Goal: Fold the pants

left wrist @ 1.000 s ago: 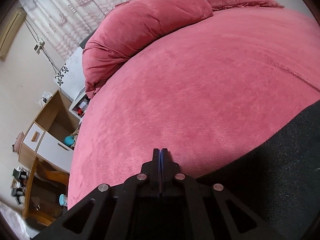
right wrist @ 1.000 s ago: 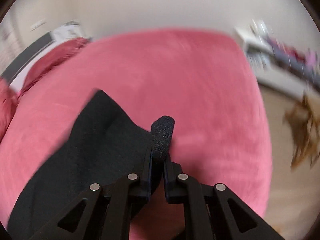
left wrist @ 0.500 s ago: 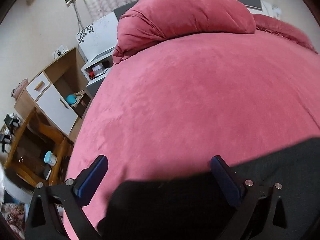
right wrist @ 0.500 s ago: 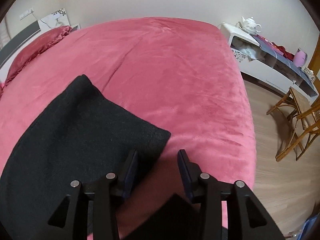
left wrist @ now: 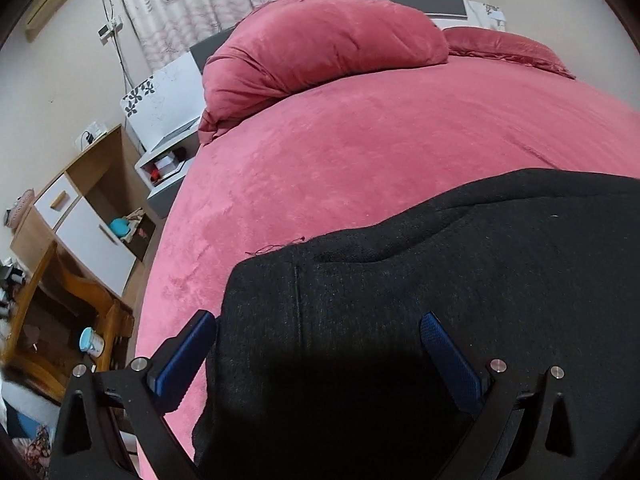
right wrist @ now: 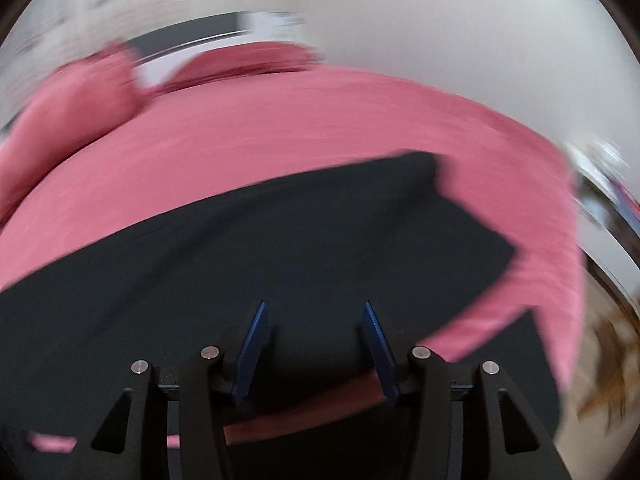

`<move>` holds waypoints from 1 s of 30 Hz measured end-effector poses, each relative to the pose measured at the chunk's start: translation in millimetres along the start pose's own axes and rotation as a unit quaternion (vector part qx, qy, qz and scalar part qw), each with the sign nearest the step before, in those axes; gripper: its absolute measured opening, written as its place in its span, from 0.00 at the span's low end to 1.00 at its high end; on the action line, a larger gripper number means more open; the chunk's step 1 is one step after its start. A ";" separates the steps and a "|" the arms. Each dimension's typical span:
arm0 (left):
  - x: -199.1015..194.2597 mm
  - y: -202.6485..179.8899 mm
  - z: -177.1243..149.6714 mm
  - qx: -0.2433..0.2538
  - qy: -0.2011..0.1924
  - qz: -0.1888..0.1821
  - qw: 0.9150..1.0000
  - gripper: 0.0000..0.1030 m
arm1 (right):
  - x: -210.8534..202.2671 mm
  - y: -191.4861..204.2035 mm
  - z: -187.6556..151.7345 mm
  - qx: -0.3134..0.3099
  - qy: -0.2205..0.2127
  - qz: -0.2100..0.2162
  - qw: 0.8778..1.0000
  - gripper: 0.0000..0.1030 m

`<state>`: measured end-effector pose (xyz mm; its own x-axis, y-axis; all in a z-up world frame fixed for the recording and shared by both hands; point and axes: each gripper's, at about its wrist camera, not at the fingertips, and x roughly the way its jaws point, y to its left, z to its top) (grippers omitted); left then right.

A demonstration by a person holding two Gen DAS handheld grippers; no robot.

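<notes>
The black pants (left wrist: 420, 280) lie flat on the pink bed cover (left wrist: 340, 152). My left gripper (left wrist: 320, 326) is wide open and empty, hovering just above the left end of the pants, its blue pads apart. In the blurred right wrist view the pants (right wrist: 260, 240) stretch across the bed, with a squared end at the upper right. My right gripper (right wrist: 314, 312) is open and empty above the dark cloth.
A rolled pink duvet (left wrist: 320, 52) and a pink pillow (left wrist: 508, 48) lie at the head of the bed. Left of the bed stand a white nightstand (left wrist: 168, 128), a wooden cabinet (left wrist: 80, 208) and a wooden chair (left wrist: 72, 320).
Both grippers opened and let go of the pants. The left one has drawn back over the cloth's left end. The right one has swung left and is still moving, blurring its view.
</notes>
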<state>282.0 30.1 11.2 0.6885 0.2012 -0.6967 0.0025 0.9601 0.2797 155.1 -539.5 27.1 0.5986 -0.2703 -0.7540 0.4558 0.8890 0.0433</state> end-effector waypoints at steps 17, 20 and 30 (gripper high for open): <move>62.5 -4.4 57.1 0.075 0.032 -0.056 0.995 1.00 | 10.2 222.3 13.0 -0.229 -0.004 0.210 0.950 0.72; 66.5 16.1 45.6 -0.012 0.039 -0.086 0.995 1.00 | 34.6 273.4 33.7 -0.292 0.036 0.241 0.925 0.72; 72.7 49.5 6.6 -0.171 0.039 -0.141 0.974 1.00 | 83.9 360.6 29.0 -0.391 0.058 0.235 0.888 0.72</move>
<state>336.9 91.0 -21.2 0.6382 -0.0779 -0.7659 -0.0678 0.9853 -0.1567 388.9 -252.3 -1.5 0.5085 0.1975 -0.8381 -0.4500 0.8908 -0.0632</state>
